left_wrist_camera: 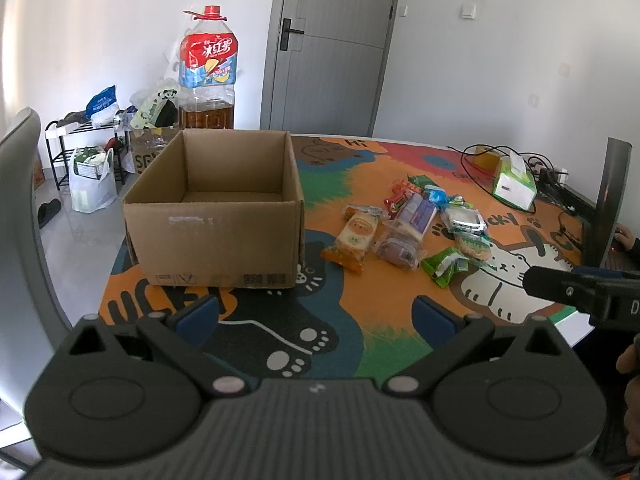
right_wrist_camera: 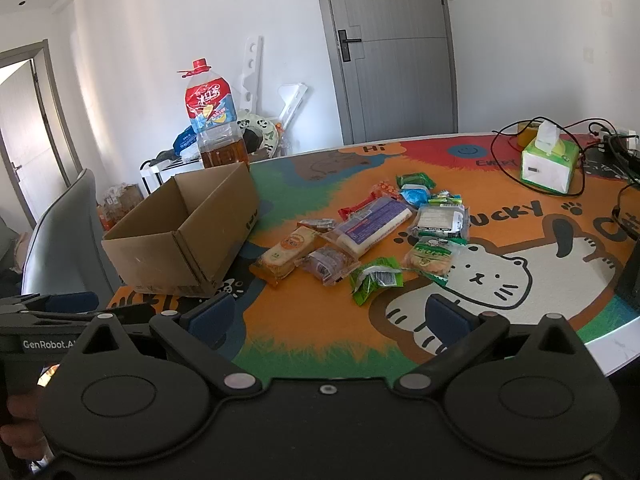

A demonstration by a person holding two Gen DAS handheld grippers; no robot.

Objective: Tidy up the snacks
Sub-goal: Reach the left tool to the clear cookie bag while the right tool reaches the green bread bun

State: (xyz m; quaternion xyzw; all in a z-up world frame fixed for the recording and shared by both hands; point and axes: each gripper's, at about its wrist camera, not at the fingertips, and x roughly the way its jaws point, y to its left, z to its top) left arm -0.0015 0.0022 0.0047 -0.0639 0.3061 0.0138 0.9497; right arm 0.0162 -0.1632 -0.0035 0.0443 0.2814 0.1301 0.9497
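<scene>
An open, empty cardboard box stands on the left of the colourful table mat; it also shows in the right wrist view. Several wrapped snacks lie in a loose pile to its right, seen also in the right wrist view: an orange cracker pack, a purple-white pack, green packets. My left gripper is open and empty, near the table's front edge before the box. My right gripper is open and empty, in front of the pile.
A large iced-tea bottle stands behind the box. A green tissue box and cables lie at the back right. A laptop screen stands at the right edge. A grey chair is at the left.
</scene>
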